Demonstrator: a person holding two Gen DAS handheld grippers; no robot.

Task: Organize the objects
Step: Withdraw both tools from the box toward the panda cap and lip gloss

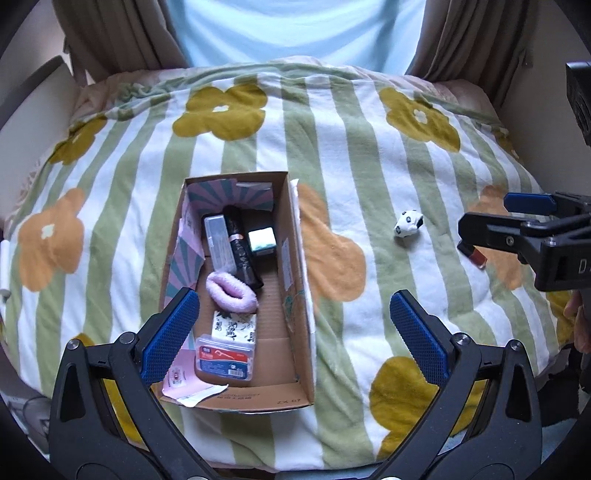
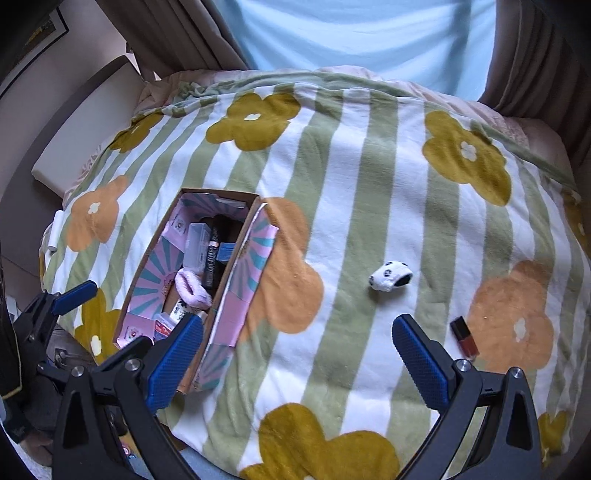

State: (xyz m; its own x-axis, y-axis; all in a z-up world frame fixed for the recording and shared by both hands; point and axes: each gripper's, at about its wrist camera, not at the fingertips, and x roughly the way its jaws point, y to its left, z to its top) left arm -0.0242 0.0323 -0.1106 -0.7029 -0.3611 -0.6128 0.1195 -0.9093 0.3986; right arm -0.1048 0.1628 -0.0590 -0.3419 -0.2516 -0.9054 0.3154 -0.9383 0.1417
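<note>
Left gripper [image 1: 291,336] jaws wide apart, empty, over the cardboard box [image 1: 295,266]. Right gripper [image 2: 297,358] also spread, holding nothing. Fuzzy pink scrunchie [image 1: 231,291] and floss pick case [image 1: 225,357] inside the box. Soft panda toy [image 2: 390,277] and what looks like a lipstick [image 2: 464,338] lie loose on the plush flowered blanket [image 2: 369,184].

Soft daylight comes from far beyond the fingers, where a pale blue curtain [image 1: 295,33] glows between darker drapes. The striped blanket [image 1: 369,166] is evenly lit, without glare or hard shadows. The inside of the cardboard box [image 1: 291,258], ahead of the left fingers [image 1: 173,332], sits in mild shade. Both views bulge strongly, with black corners and bent lines at the rim. The blanket close below the fingers looks slightly smeared; the middle stays fairly sharp.
</note>
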